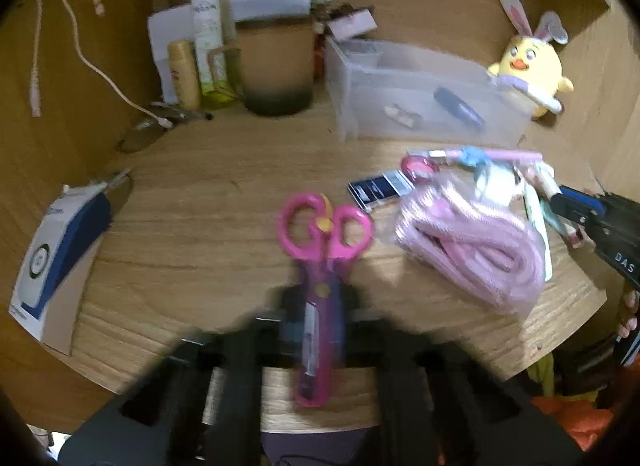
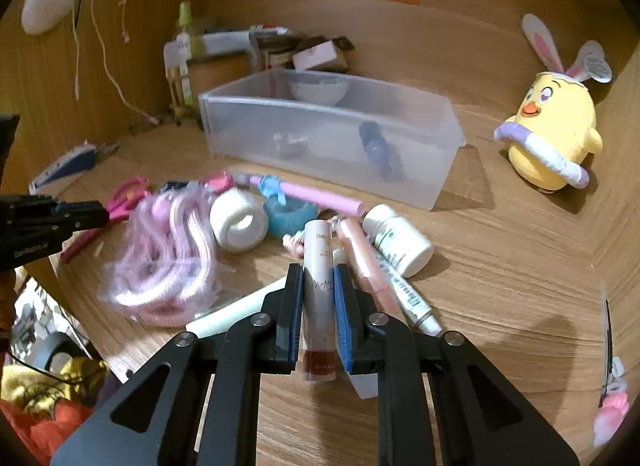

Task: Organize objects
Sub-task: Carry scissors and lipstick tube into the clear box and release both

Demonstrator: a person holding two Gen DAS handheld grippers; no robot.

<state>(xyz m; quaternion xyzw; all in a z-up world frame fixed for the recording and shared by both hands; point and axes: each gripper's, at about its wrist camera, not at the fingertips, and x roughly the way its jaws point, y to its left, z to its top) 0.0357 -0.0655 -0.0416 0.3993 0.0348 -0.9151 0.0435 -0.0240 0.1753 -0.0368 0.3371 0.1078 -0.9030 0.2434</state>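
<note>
Pink scissors in a purple blade sleeve lie on the wooden desk with their handles pointing away from me. My left gripper, blurred, is shut on the sleeved blades; from the right wrist it shows at the left edge beside the scissors. My right gripper is shut on a slim white cosmetic tube with a red end, lying along its fingers. In the left wrist view the right gripper sits at the far right of the clutter pile.
A clear plastic bin holding a few small items stands behind the pile. Around the tube lie a bagged pink cord, tape roll, white bottle and pens. A yellow plush chick sits right; bottles and a cup stand at the back left.
</note>
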